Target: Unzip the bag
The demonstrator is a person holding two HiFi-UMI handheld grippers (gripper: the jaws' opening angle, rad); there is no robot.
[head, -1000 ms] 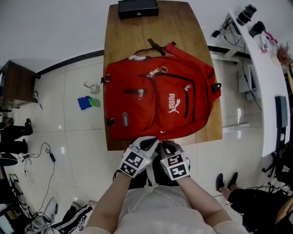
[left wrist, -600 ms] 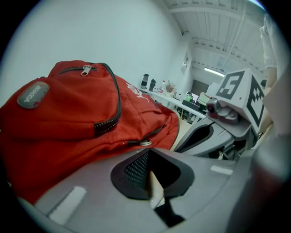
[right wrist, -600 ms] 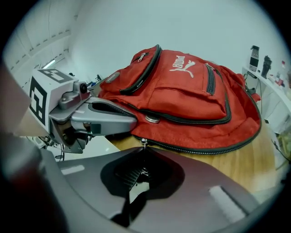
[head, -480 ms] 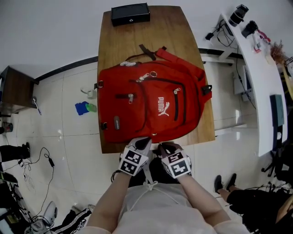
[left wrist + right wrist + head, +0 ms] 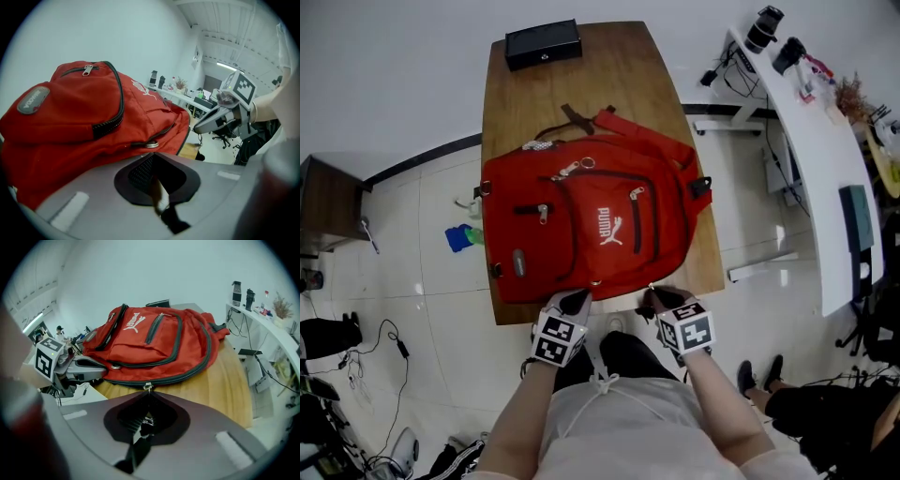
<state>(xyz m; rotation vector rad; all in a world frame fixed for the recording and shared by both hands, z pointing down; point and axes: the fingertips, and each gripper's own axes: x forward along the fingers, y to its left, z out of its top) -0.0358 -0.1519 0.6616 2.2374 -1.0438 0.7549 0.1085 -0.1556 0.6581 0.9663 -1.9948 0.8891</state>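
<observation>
Red backpack point(image 5: 581, 234) flat on table point(image 5: 609, 75), frame centre. Left gripper point(image 5: 574, 302) at bag's near edge, lower centre, clamped on small pale tab point(image 5: 158, 199), likely as anchor. Right gripper point(image 5: 654, 298) pinches zipper pull point(image 5: 148, 386) — placed to drag it along track.

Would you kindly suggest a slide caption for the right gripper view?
Right gripper pinching the zipper pull of a red backpack on a wooden table, left gripper at its near edge.
</observation>
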